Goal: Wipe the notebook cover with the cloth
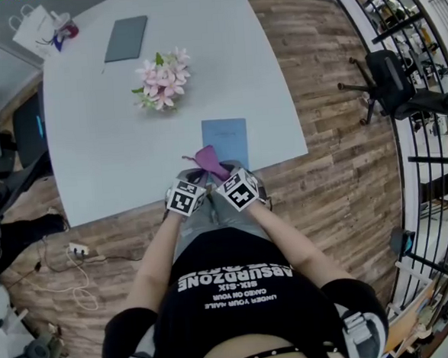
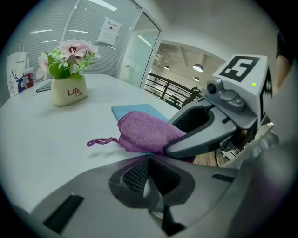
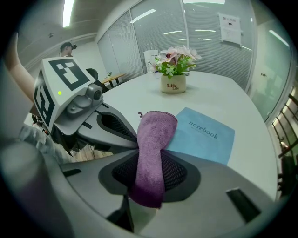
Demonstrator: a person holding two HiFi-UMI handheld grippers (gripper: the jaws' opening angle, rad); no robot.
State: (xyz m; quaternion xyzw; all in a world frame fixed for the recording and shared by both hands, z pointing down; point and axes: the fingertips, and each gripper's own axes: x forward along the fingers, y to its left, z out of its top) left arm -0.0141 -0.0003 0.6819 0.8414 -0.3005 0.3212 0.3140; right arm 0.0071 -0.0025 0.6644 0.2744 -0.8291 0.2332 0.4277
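Observation:
A light blue notebook (image 1: 225, 138) lies flat near the white table's front edge, and its cover reads "notebook" (image 3: 203, 135). A purple cloth (image 3: 152, 150) is pinched between my right gripper's (image 3: 149, 180) jaws, its free end draped onto the notebook's near corner. In the head view the cloth (image 1: 210, 159) sits just ahead of both grippers. My left gripper (image 2: 150, 185) is shut with nothing between its pads, close beside the right gripper (image 2: 209, 125) at the table edge. The cloth (image 2: 144, 132) lies directly in front of it.
A white pot of pink flowers (image 1: 162, 79) stands mid-table behind the notebook. A dark folder (image 1: 126, 37) lies at the far end, with a white bag (image 1: 36, 27) beyond it. The table (image 1: 108, 159) ends right before me. An office chair (image 1: 389, 82) stands to the right on wood flooring.

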